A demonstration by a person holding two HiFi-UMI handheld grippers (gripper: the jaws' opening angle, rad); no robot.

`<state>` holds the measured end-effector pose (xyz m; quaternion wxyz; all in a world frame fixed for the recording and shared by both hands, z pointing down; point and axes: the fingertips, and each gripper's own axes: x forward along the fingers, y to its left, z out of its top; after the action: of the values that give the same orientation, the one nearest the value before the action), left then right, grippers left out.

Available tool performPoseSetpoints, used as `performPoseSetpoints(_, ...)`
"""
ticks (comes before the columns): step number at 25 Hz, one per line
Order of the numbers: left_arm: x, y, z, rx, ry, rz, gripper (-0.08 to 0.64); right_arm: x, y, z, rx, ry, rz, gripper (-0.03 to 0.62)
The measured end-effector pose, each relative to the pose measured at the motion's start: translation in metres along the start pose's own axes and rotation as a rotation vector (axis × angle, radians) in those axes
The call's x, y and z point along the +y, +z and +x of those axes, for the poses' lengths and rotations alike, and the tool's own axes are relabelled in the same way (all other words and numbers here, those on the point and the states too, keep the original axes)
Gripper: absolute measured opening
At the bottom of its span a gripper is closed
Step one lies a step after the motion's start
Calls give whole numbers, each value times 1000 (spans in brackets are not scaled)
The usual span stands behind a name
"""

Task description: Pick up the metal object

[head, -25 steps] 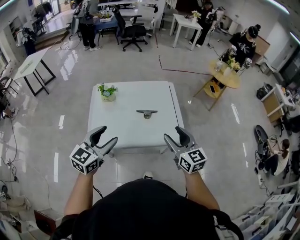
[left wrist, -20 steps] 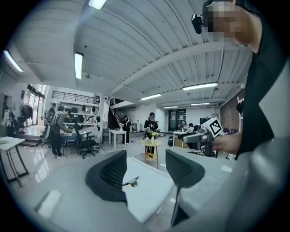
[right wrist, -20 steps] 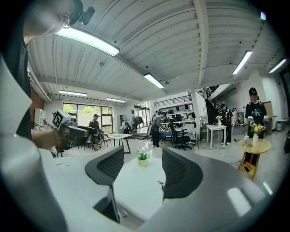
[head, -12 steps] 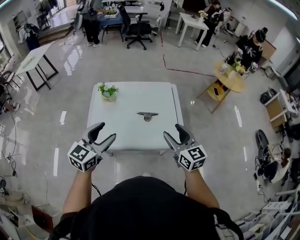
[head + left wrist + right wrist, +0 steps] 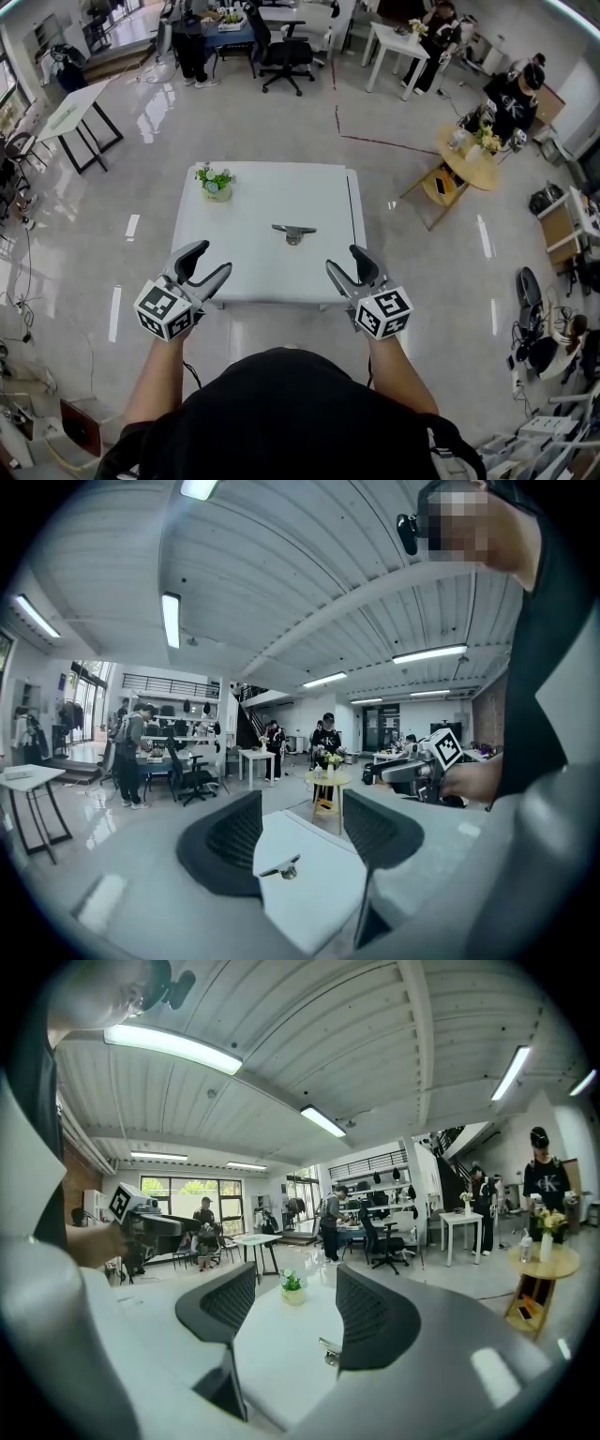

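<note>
The metal object (image 5: 293, 232), a small grey cleat-like piece with a flat bar on a round foot, lies near the middle of the white square table (image 5: 244, 206). It shows between the left gripper's jaws as the metal object (image 5: 282, 868) and partly behind the right jaw as the metal object (image 5: 327, 1352). My left gripper (image 5: 208, 263) hovers open at the table's near left edge, well short of the piece. My right gripper (image 5: 346, 265) is open at the near right edge, also apart from it. Neither holds anything.
A small potted plant (image 5: 215, 183) stands at the table's far left corner. Around the table is glossy floor, with desks, an office chair (image 5: 284, 53), a round wooden table (image 5: 469, 156) and several people further off.
The view has drifted slightly so the table sits a little nearer. Both grippers stay open at the near edge with almost no movement.
</note>
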<state>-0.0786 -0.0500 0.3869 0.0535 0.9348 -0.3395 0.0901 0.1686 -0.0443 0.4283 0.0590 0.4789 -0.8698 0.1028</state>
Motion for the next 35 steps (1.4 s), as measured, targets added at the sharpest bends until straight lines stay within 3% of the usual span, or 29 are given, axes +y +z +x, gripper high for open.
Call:
performPoseSetpoints(11, -6, 3, 31, -4, 23, -3, 259, -33, 3, 11, -3, 42, -4, 298)
performPoseSetpoints(24, -3, -4, 16, -6, 74, -44, 259, -33, 14, 14, -9, 75, -25, 301)
performPoseSetpoints(35, 10, -2, 31, -13, 59, -57, 261, -39, 14, 27, 4, 75, -24, 302)
